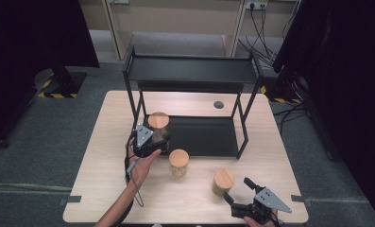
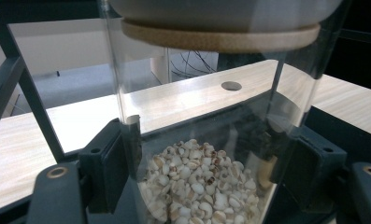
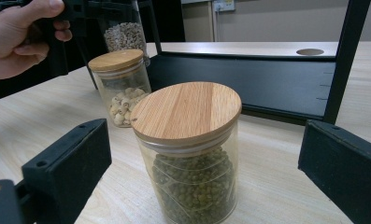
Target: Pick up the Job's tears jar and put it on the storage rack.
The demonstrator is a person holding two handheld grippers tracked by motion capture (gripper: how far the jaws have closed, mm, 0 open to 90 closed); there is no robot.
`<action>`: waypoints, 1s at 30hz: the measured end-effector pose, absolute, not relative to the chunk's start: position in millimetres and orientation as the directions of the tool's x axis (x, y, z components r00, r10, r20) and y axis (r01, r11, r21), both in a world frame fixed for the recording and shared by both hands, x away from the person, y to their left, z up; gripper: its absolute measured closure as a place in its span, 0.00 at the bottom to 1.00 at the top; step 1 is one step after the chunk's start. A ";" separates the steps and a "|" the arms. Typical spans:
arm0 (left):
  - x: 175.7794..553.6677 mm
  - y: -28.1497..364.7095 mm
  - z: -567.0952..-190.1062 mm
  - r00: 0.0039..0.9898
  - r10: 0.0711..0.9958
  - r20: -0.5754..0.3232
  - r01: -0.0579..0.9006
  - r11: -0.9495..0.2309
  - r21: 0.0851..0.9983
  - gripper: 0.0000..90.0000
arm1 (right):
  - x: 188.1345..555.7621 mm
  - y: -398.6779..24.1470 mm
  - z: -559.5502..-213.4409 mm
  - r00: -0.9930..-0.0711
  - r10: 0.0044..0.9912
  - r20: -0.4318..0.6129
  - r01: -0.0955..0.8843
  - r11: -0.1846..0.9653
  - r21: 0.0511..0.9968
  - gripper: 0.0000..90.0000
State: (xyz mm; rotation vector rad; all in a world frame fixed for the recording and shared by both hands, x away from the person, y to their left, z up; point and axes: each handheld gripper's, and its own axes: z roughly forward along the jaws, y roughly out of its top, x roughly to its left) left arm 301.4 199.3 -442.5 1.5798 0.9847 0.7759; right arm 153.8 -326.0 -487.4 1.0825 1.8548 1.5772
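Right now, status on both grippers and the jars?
Left gripper shut on pale-grain jar at the rack's lower shelf. Right gripper open, green-bean jar between jaws, untouched. Third jar mid-table.

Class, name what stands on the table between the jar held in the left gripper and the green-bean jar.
A third wooden-lidded jar of pale kernels, seen in the high view.

No legible text, seemingly
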 end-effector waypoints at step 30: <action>324.4 182.2 -456.7 0.396 0.918 -0.017 0.228 -0.080 0.970 0.28 | 153.0 -328.6 -487.2 -0.575 0.806 0.138 0.260 0.020 0.965 0.03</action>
